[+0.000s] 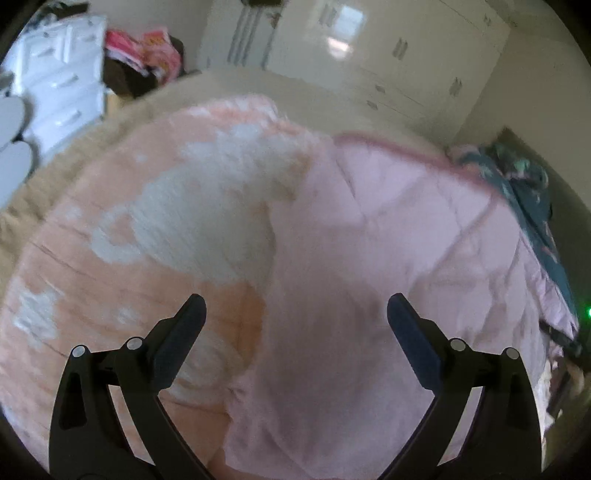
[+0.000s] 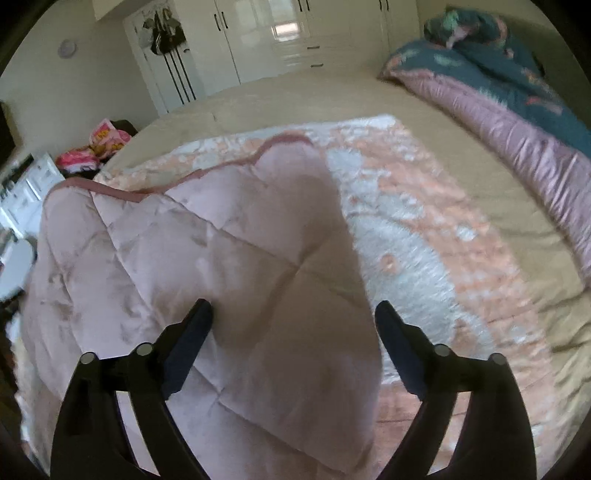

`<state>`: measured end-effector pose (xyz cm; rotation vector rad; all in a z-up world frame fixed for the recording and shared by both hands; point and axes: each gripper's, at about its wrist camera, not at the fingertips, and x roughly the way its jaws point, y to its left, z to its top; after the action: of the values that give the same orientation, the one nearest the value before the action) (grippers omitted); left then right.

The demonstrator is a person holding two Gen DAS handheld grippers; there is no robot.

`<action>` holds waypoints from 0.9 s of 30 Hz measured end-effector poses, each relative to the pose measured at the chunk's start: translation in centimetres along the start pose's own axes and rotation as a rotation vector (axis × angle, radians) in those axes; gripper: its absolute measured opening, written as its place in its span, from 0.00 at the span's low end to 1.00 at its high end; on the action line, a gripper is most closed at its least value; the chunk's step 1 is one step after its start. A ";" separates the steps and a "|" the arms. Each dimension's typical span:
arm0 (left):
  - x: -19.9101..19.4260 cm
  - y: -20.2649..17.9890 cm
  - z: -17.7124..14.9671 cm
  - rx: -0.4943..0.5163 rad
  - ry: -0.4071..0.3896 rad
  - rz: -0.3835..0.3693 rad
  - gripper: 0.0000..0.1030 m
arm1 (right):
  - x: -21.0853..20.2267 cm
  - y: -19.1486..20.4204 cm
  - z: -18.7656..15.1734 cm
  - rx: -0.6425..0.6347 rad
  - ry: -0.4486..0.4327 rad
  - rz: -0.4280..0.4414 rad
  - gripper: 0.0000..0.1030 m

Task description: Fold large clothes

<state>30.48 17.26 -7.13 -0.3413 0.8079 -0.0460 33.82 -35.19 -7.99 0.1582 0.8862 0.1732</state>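
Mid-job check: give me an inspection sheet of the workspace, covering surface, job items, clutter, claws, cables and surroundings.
Surface: beige bed sheet, bare toward the far edge.
Job's things: peach-and-white fleecy blanket spread on the bed, its pale pink quilted underside folded over it, dusty-pink trim showing.
Clutter: teal floral duvet with mauve lining bunched along the bed's right side; pink-and-yellow packets past the left edge.
Claws: left claw open, nothing between its fingers; right claw open above the quilted fold, not gripping.
Cables: nothing seen.
Surroundings: glossy white wardrobes; white drawer unit; bags hanging on a door.
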 end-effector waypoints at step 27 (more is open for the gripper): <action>3.9 -3.3 3.9 0.014 -0.003 0.153 0.19 | 2.6 -2.1 3.0 0.218 -0.018 -0.103 0.41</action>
<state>36.24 14.56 -6.33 -0.2659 0.8283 0.0923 37.98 -36.87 -8.56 0.3161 0.8923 -0.0215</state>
